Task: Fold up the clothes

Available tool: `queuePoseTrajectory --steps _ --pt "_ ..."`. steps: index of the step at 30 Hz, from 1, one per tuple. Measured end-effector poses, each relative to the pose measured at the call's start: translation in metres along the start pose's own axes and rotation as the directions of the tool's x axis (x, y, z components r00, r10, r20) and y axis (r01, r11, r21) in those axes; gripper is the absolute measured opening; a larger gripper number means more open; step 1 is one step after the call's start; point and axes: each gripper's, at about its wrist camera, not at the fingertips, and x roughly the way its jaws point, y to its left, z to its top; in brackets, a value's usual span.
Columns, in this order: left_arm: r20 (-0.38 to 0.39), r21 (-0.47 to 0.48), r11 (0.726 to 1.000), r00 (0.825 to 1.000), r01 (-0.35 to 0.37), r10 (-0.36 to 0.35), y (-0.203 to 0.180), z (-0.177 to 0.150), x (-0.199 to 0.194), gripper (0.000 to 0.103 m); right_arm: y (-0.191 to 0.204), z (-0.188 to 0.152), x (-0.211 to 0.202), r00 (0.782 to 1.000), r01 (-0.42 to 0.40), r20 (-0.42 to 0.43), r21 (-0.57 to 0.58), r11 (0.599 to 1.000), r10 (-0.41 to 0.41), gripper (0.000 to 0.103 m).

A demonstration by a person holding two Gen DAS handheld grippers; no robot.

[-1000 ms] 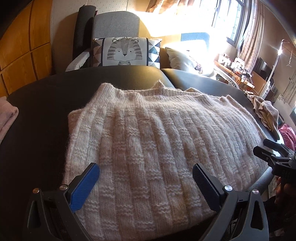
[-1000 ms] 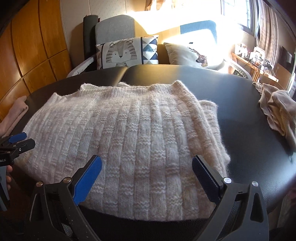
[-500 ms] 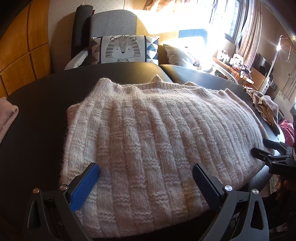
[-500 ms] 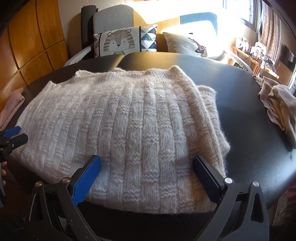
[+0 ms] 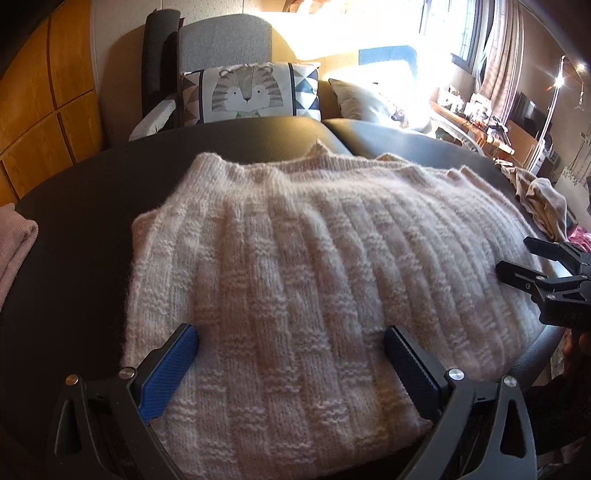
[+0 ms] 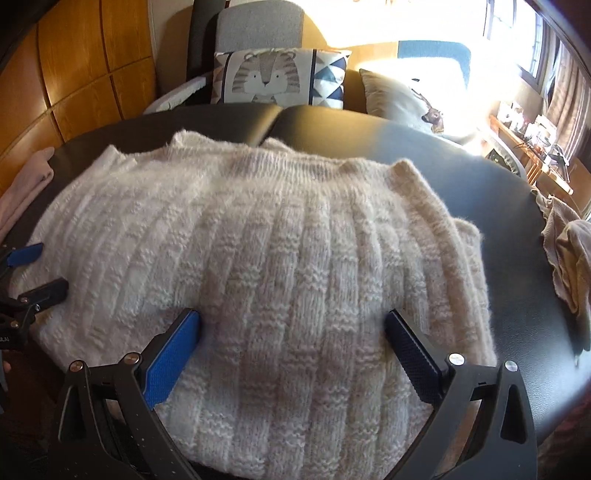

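Two released hand-held grippers over one knitted sweater.
The left hand-held gripper (image 5: 290, 363) and right hand-held gripper (image 6: 293, 345) are both spread wide, holding nothing, at the lower frame above the cream sweater (image 5: 314, 266) lying on the black surface (image 5: 81, 206); one beige cloth (image 6: 569, 258) lies at right edge, one pink cloth (image 5: 14, 251) at left edge.

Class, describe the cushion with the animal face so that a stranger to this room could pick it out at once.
Start at the black table where the cream knitted sweater lies, then look past its far edge to the grey armchair. The tiger cushion leans upright against its back. Unlike the grey pillow beside it, it shows a striped cartoon tiger face flanked by blue triangles.
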Motion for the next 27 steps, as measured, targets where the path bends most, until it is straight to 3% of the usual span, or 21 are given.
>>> queuePoseTrajectory --steps 8,16,23,27 --pt "0.012 0.008 1.000 1.000 0.019 -0.019 0.002 -0.003 -0.002 0.103 -0.003 -0.010 -0.003 0.999 -0.004 0.043 -0.002 1.000 0.004 0.103" --pt "0.070 -0.026 1.000 0.997 0.017 -0.015 0.015 0.007 -0.023 0.103 -0.003 -0.008 -0.009 1.000 0.004 0.015 0.015 1.000 -0.005 0.103" --pt "0.078 -0.083 0.997 0.997 -0.006 0.013 0.039 0.014 -0.023 0.103 0.005 0.015 -0.022 0.998 -0.006 0.058 0.050 0.999 0.003 0.103" --pt "0.073 -0.065 0.998 0.997 -0.012 0.016 0.037 0.025 -0.015 0.103 0.024 0.032 -0.014 0.998 -0.043 0.050 0.016 0.999 0.042 0.103"
